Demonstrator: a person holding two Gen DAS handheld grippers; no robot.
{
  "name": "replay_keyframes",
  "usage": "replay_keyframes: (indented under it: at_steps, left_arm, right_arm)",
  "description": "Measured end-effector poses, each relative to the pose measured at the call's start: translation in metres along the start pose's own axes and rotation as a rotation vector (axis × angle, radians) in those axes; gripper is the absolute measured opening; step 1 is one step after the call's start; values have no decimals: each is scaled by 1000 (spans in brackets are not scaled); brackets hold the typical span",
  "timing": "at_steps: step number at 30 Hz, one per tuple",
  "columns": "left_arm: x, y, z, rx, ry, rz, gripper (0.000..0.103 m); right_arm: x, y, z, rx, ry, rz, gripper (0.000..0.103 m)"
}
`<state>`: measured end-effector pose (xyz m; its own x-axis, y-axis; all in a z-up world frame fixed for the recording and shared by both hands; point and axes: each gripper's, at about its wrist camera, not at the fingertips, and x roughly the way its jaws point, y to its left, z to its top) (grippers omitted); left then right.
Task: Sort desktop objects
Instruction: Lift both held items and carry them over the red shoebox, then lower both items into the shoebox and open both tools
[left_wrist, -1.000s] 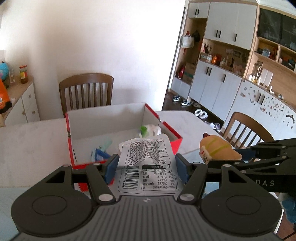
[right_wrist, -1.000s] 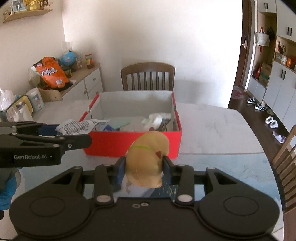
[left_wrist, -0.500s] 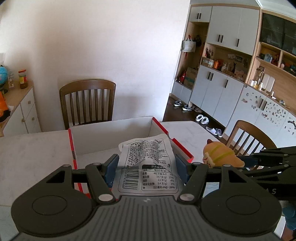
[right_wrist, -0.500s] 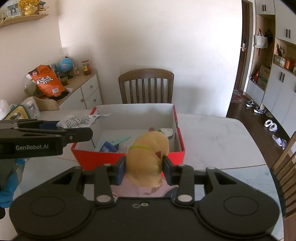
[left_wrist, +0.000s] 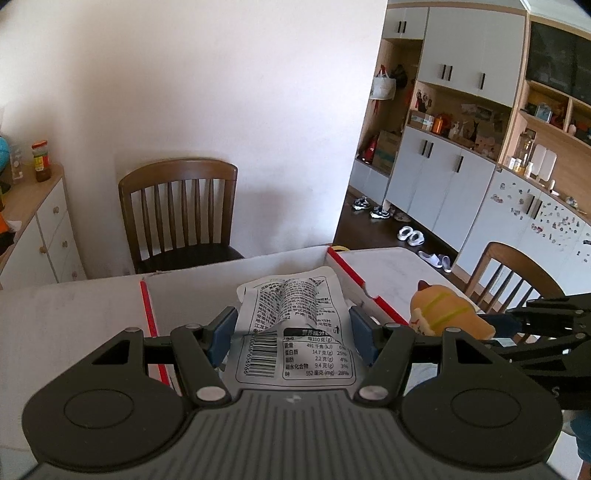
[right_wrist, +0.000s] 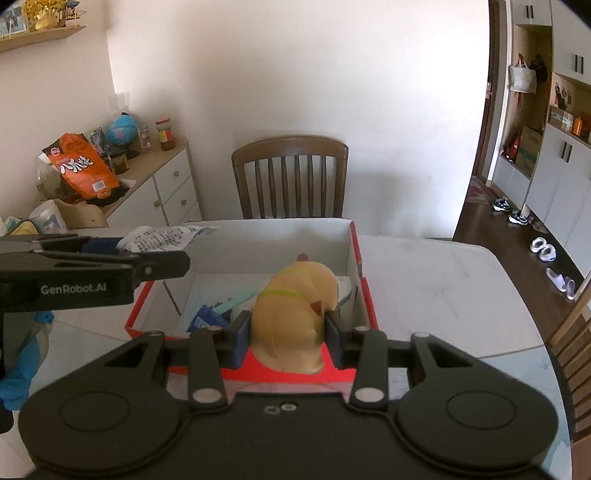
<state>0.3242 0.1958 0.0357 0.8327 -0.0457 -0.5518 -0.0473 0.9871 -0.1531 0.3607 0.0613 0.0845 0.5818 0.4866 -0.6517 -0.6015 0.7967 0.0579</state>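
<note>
Both loads have been carried forward over the red box (right_wrist: 360, 280), the left claw (left_wrist: 290, 334) clamping a snack packet (left_wrist: 295, 325), the right claw (right_wrist: 288, 328) a toy (right_wrist: 295, 314), so release is judged imminent.

Left tool (right_wrist: 147, 258): side marked "GenRobot.AI". Snack packet (left_wrist: 295, 328): nutrition table, "491", "14.7", "2.2", "9.4", "552", "28%" (Chinese headings), plus barcode. Orange bag (right_wrist: 83, 168): large white Chinese characters, not legible.

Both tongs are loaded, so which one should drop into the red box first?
Left, probably. Its tongs already hold the packet over the box interior, while the right tongs hold the toy at the near wall.
</note>
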Motion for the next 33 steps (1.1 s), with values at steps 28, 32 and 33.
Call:
replay_keyframes:
  at_steps: [28, 32, 33]
  left_arm:
    - [99, 41, 13, 60, 94, 113, 65]
    - [109, 44, 8, 65, 117, 121, 65]
    - [111, 44, 7, 68, 123, 121, 65]
  right_arm:
    - [101, 30, 18, -57, 122, -27, 40]
    - [111, 33, 13, -65, 143, -33, 40]
    - [112, 34, 12, -63, 146, -33, 40]
